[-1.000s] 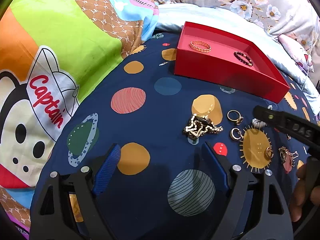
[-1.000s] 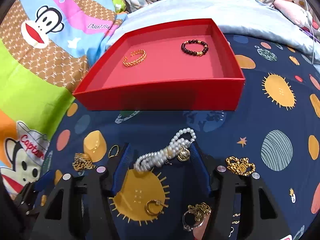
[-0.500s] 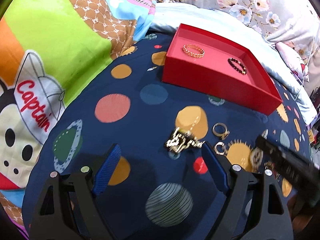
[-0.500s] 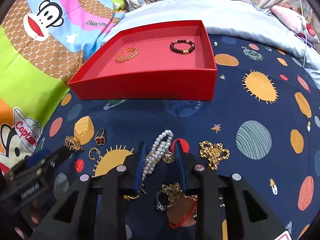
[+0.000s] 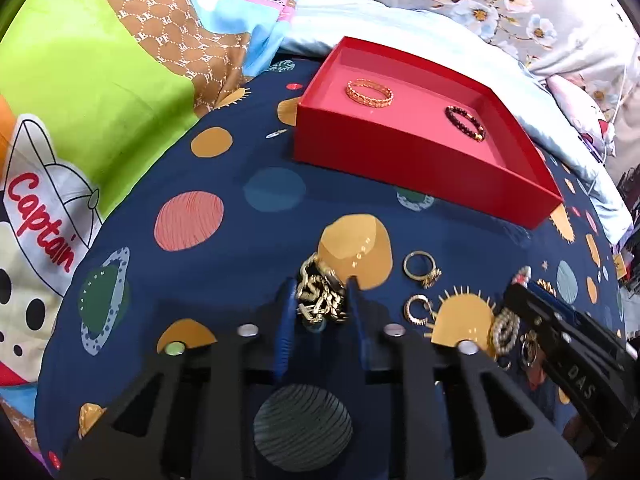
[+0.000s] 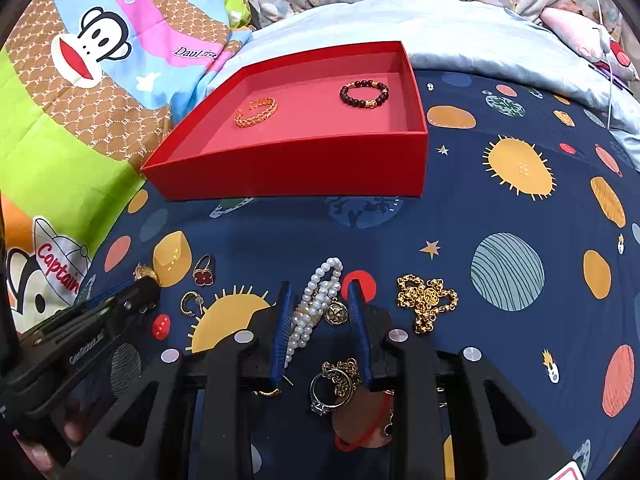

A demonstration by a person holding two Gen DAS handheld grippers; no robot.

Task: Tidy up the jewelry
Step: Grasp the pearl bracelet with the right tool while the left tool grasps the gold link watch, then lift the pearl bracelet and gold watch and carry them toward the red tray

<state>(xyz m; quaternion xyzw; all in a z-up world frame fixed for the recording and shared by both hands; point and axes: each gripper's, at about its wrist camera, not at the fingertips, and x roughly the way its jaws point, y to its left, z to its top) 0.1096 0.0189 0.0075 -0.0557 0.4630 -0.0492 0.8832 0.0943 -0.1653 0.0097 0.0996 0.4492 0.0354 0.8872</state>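
White pearl strand [image 6: 316,308] lengthwise toward red tray [image 6: 288,172]

Left gripper [image 5: 320,300]: black plastic frame with triangular cut-outs, round silver screw heads across the near crossbar, two blue ribbed finger pads [image 5: 285,336]. Seen side-on from the right wrist view [image 6: 148,286]: black body with small white lettering, too blurred to read.

Right gripper [image 6: 320,304]: same black frame, same silver screws, blue ribbed pads [image 6: 280,332]. Side-on from the left wrist view [image 5: 516,290]: black arm printed with pale letters "DAS".
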